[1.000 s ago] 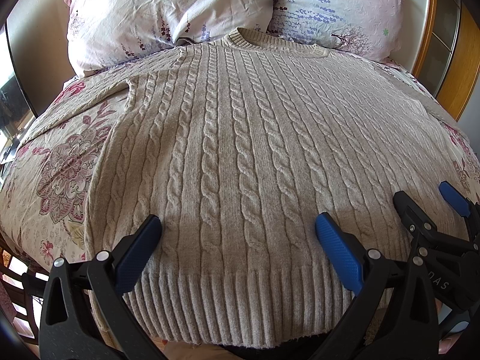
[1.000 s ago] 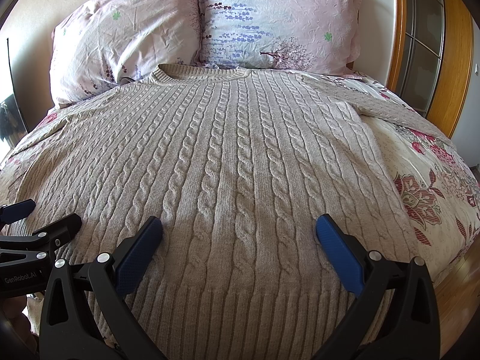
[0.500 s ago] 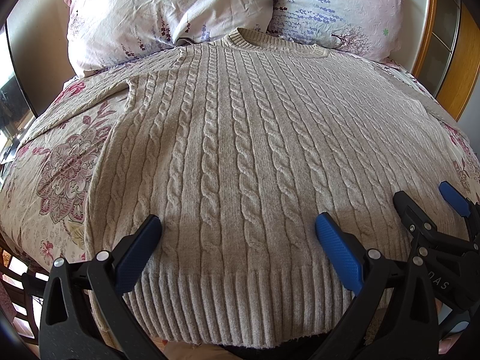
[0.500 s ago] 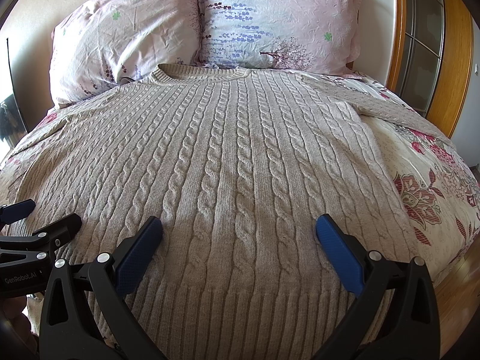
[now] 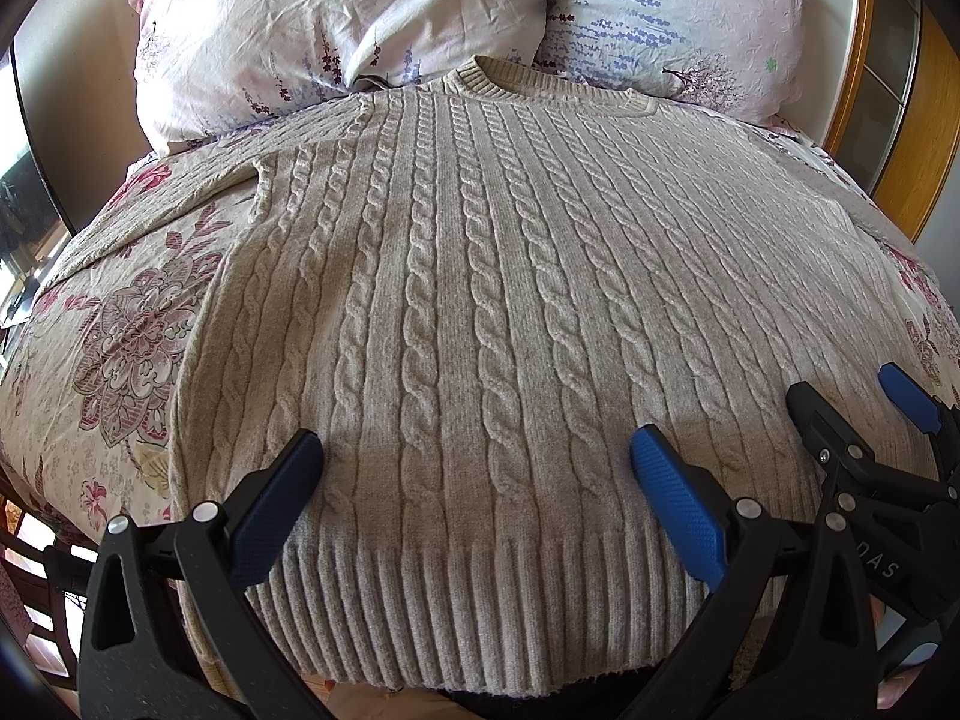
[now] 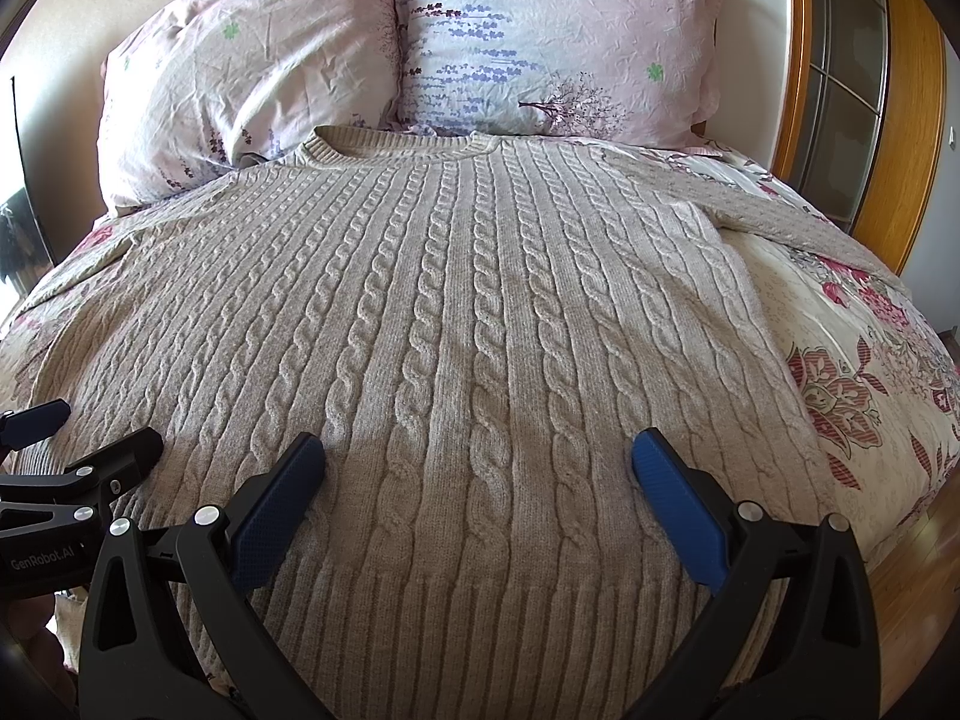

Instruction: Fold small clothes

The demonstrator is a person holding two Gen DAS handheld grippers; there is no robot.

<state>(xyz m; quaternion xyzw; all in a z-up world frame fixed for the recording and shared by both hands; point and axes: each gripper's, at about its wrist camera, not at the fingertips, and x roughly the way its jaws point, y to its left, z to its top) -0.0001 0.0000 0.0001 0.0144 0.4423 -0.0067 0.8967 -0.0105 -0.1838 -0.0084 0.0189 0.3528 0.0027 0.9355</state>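
A beige cable-knit sweater (image 5: 480, 276) lies flat and face up on the bed, collar toward the pillows, ribbed hem nearest me; it also shows in the right wrist view (image 6: 456, 312). My left gripper (image 5: 474, 456) is open and empty, hovering over the hem's left half. My right gripper (image 6: 477, 456) is open and empty over the hem's right half. Each gripper shows in the other's view: the right one at the right edge (image 5: 852, 414), the left one at the left edge (image 6: 90, 438). Both sleeves spread out sideways.
The bed has a floral cover (image 5: 120, 336) (image 6: 852, 372). Two pink floral pillows (image 5: 336, 30) (image 6: 540, 30) lean at the head. A wooden door frame with glass panes (image 6: 840, 90) stands to the right. Wooden floor (image 6: 918, 552) shows at lower right.
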